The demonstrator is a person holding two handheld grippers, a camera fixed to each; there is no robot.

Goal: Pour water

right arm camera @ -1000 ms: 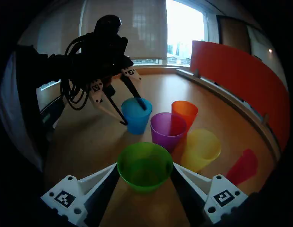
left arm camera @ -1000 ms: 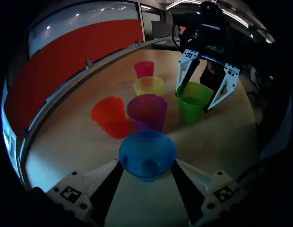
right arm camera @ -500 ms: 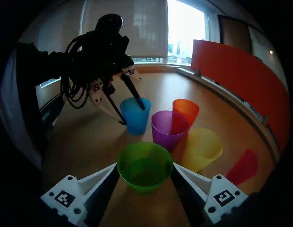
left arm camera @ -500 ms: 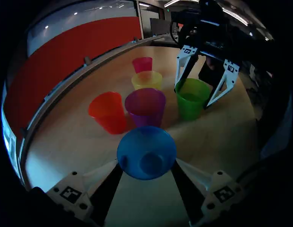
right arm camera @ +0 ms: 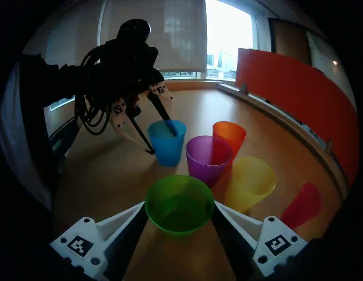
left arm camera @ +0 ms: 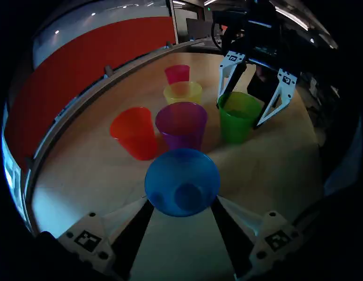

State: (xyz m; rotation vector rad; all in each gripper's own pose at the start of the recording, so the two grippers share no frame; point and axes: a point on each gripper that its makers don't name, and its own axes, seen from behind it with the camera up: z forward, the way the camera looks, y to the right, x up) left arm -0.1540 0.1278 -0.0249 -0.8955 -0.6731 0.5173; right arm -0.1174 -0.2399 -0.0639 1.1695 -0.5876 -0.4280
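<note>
Your left gripper (left arm camera: 181,201) has its fingers closed on the translucent blue plastic cup (left arm camera: 182,180), which sits between them, its mouth tipped towards the camera. Your right gripper (right arm camera: 180,207) clamps the translucent green plastic cup (right arm camera: 180,202) between its fingers. Beyond the left fingers, on the wooden table (left arm camera: 275,168), stand a purple plastic cup (left arm camera: 181,125), an orange plastic cup (left arm camera: 134,133), a yellow plastic cup (left arm camera: 182,92) and a pink plastic cup (left arm camera: 177,73).

Dim fisheye views, window (right arm camera: 225,42) glare behind.
</note>
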